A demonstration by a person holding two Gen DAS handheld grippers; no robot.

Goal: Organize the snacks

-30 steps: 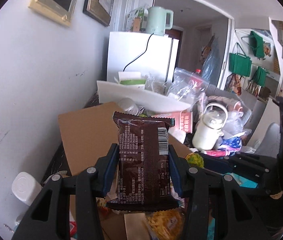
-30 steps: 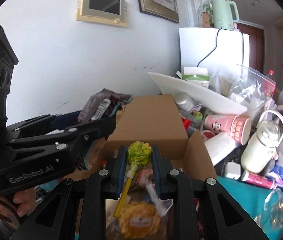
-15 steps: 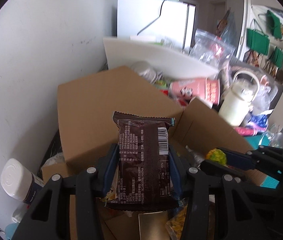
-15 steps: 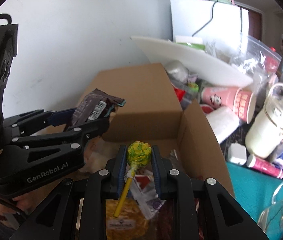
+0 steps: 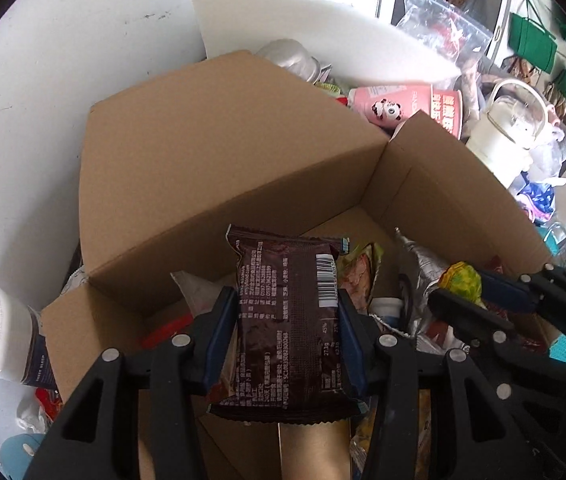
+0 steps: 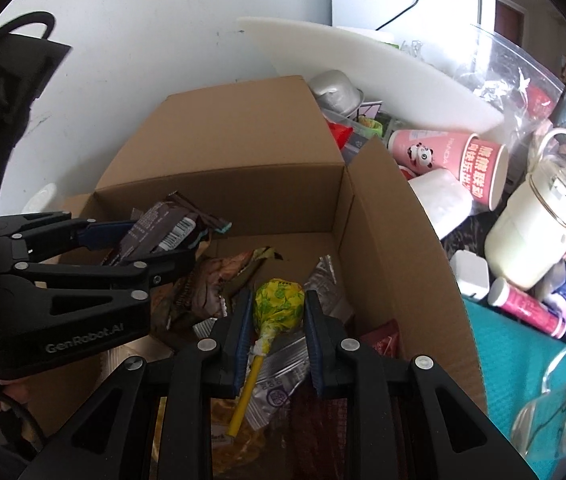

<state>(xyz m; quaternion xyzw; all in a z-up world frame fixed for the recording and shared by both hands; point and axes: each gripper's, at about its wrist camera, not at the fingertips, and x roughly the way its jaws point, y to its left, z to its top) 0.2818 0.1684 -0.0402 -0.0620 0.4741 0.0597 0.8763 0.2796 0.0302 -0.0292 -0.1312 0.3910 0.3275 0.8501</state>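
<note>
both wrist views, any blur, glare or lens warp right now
Left wrist view: sharp, fisheye bends the brown cardboard box walls, dark corners; the barcode on the dark brown snack wrapper is legible. Right wrist view: same warp, soft daylight, mild glare on the clear plastic bag, yellow-green wrapped lollipop crisp.

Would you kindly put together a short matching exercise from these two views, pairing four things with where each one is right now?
Things:
1. brown packet
2. lollipop
3. panda cup
4. white jar

Places:
A. lying on its side outside the box, to the right in the right wrist view
B. clamped in the right gripper
C. outside the box, at the left edge of the left wrist view
D. clamped in the left gripper

Pairs: 1-D, 2-B, 3-A, 4-C
</note>
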